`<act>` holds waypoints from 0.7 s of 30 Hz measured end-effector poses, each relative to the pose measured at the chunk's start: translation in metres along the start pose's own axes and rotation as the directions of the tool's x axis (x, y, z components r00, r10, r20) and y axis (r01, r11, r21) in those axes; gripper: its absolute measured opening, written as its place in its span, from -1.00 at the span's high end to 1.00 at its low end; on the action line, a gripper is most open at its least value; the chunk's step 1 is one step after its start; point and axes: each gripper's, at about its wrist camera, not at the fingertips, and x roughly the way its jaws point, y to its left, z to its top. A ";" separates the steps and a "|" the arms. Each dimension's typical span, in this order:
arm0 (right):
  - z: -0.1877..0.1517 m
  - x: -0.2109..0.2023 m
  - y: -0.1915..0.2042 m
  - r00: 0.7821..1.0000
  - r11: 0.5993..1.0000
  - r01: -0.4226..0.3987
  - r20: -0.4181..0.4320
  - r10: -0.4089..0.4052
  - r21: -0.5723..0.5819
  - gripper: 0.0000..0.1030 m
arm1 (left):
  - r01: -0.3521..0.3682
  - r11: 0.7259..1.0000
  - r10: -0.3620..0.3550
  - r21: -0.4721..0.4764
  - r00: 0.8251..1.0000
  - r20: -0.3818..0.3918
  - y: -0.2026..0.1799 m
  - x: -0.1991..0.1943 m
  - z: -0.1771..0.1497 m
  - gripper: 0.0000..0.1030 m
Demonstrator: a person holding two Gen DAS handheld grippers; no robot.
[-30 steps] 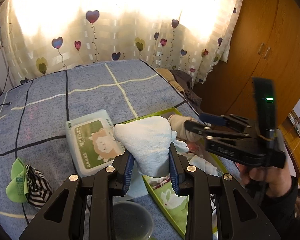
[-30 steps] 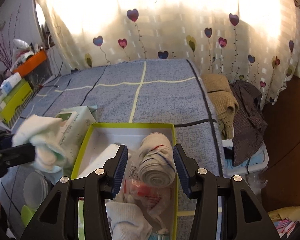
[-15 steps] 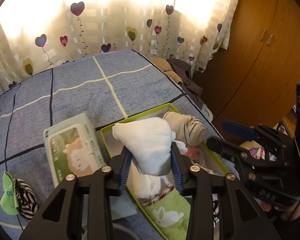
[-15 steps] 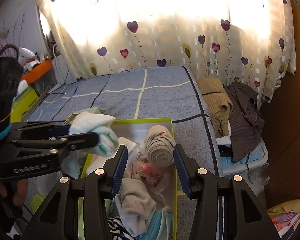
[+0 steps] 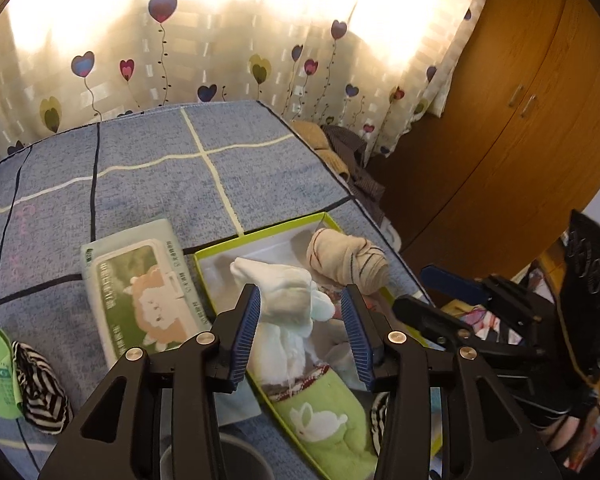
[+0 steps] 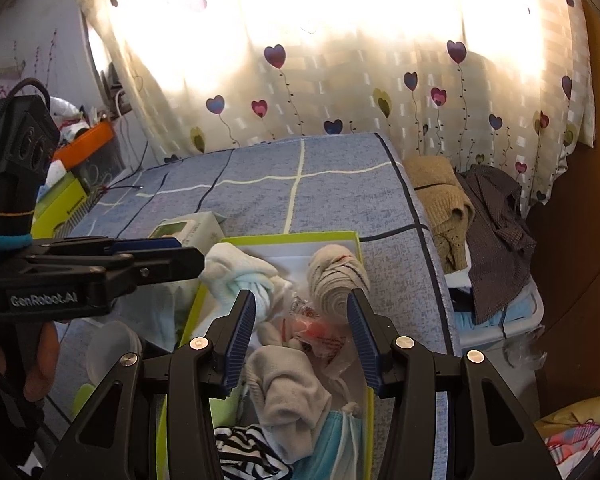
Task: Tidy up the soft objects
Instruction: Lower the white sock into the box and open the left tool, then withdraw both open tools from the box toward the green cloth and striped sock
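Observation:
A lime-green box (image 5: 260, 232) lies on the blue bedspread. A white sock bundle (image 5: 284, 292) rests in its near-left part, between the opening jaws of my left gripper (image 5: 302, 316). Its left edge is close to one pad and a clear gap shows on the right. A beige rolled sock (image 5: 344, 256) lies at the box's far right corner. In the right wrist view, my right gripper (image 6: 300, 316) hovers open over the box (image 6: 292, 236), with nothing between its fingers. The rolled sock (image 6: 336, 276) lies just beyond them, and my left gripper (image 6: 190, 252) reaches in beside the white sock (image 6: 236, 268).
A wet-wipes pack (image 5: 140, 288) lies left of the box, and a striped sock (image 5: 40, 384) with a green wrapper farther left. Inside the box are a green rabbit slipper (image 5: 320, 412), a grey sock (image 6: 288, 384) and a blue mask (image 6: 336, 432). Clothes (image 6: 480, 208) pile up beside the bed's right edge.
My left gripper carried the white sock over the box and its jaws widened, so the sock has sagged down into the box. My right gripper drew back from the rolled sock.

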 end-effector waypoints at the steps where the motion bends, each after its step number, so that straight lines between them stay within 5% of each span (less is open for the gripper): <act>1: 0.000 0.000 0.003 1.000 1.000 -0.003 0.002 0.003 -0.008 0.09 | -0.002 1.000 0.002 -0.006 1.000 0.006 0.002 -0.004 -0.001 0.15; 6: 0.002 0.005 0.020 1.000 0.999 -0.014 -0.007 0.014 -0.042 0.41 | -0.014 0.999 0.015 -0.038 0.999 0.045 0.014 -0.027 -0.009 0.15; 17: -0.002 -0.003 0.046 0.999 0.997 -0.052 -0.014 0.051 -0.064 0.39 | -0.012 0.997 0.019 -0.079 0.995 0.095 0.034 -0.062 -0.035 0.15; 21: -0.005 -0.014 0.056 0.999 0.996 -0.048 -0.008 0.047 -0.072 0.17 | -0.016 0.996 0.026 -0.088 0.993 0.118 0.037 -0.077 -0.046 0.15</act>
